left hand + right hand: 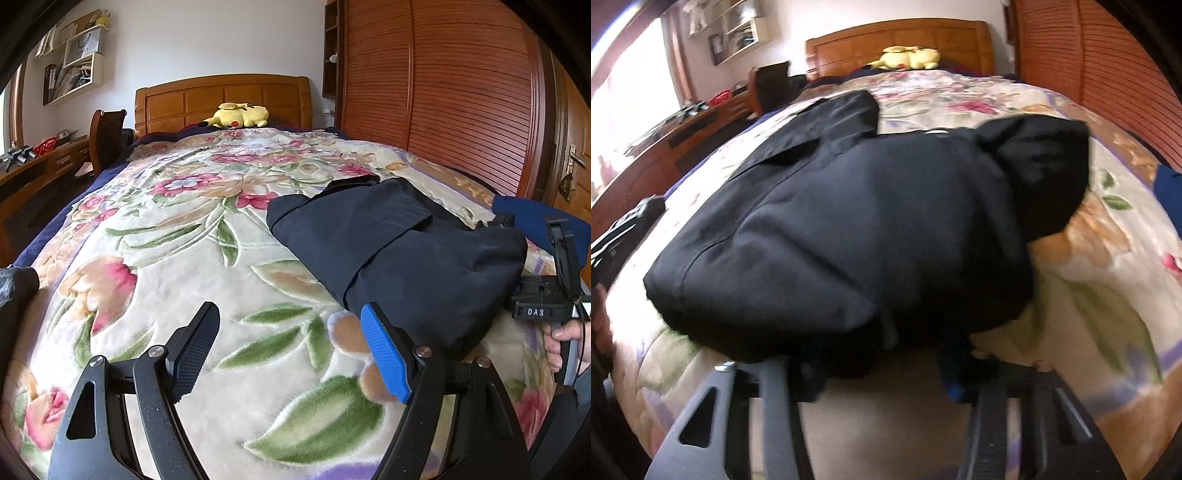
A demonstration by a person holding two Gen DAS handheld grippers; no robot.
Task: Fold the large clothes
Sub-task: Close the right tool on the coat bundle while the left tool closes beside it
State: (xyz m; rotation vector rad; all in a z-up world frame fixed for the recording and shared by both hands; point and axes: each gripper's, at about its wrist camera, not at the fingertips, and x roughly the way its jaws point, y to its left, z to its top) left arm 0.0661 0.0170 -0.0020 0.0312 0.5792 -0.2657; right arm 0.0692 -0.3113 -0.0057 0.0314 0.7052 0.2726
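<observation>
A large dark navy garment (pixel 402 243) lies bunched and partly folded on the floral bedspread (pixel 177 236). My left gripper (pixel 291 339) is open and empty just above the bedspread, its blue finger (pixel 388 354) beside the garment's near left edge. In the right wrist view the garment (pixel 871 221) fills the middle of the frame. My right gripper (pixel 882 354) sits at the garment's near edge, its fingers wide apart with the tips hidden under the cloth; the view is blurred. The right gripper's body also shows in the left wrist view (pixel 543 295).
A yellow plush toy (pixel 236 116) lies by the wooden headboard (pixel 221 99). A wooden wardrobe (pixel 443 81) stands along the right side, a desk (pixel 40 166) and chair (pixel 107 133) on the left. A blue cloth (pixel 535 218) lies at the right bed edge.
</observation>
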